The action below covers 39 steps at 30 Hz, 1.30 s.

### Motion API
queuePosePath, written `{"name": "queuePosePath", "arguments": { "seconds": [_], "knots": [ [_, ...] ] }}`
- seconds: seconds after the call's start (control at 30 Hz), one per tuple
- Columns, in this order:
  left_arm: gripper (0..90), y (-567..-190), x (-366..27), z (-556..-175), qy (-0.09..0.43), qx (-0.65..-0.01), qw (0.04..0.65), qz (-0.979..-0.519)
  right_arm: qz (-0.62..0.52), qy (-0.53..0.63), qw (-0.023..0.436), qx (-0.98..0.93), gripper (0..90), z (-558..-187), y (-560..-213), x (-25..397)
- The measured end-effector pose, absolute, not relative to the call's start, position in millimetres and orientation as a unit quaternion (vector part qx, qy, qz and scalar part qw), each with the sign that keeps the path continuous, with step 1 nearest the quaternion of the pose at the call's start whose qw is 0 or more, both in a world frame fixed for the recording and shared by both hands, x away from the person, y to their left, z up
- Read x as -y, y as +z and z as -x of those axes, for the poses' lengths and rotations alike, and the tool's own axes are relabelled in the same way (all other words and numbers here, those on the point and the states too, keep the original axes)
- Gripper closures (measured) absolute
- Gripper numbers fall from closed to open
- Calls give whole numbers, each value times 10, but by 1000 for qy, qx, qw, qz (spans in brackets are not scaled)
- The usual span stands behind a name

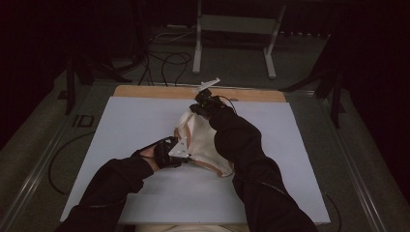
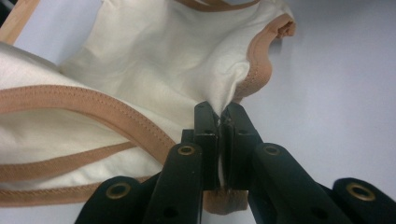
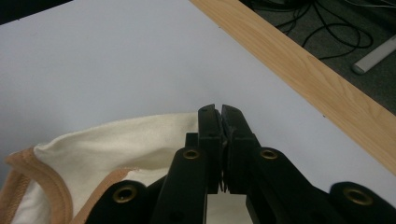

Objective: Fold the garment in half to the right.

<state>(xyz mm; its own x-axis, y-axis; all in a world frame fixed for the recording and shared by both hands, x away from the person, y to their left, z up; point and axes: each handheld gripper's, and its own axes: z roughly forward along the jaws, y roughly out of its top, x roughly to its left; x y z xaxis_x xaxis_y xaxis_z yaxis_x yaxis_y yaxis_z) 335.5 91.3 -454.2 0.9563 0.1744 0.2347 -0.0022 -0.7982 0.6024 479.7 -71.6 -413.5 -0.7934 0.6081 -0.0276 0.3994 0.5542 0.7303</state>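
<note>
The table (image 1: 145,121), a pale sheet with a wooden strip at its far edge, carries a cream garment (image 1: 205,145) with tan trim, lying bunched between the two grippers. The left gripper (image 2: 218,114) has its jaws pressed together on a fold of the cloth, just beside the tan trim (image 2: 259,65). The right gripper (image 3: 219,112) is also closed, and cloth runs in between its jaws from below, so it seems to hold the far edge. The main risk, I judge, is slippage: each grip takes only a thin pinch, so pulling the grippers apart could drag the fabric free, or stretch the trim unevenly and leave the garment twisted.
</note>
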Motion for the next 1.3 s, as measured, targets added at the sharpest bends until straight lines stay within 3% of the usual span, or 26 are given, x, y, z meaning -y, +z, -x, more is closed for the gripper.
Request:
{"name": "queuePosePath", "arguments": {
  "seconds": [0.53, 1.07, 1.3],
  "knots": [
    [864, -4401, -663, -3347, 142, -9, 278, -950, -304, 396, 147, -854, 884, -4653, -4054, 1140],
    [863, -4444, -436, -3404, 117, 25, 198, -973, -335, 405, 124, -842, 884, -4579, -4362, 1525],
    [862, -4448, -345, -3429, 107, 25, 203, -973, -343, 412, 122, -835, 884, -4576, -4433, 1595]
  ]
}}
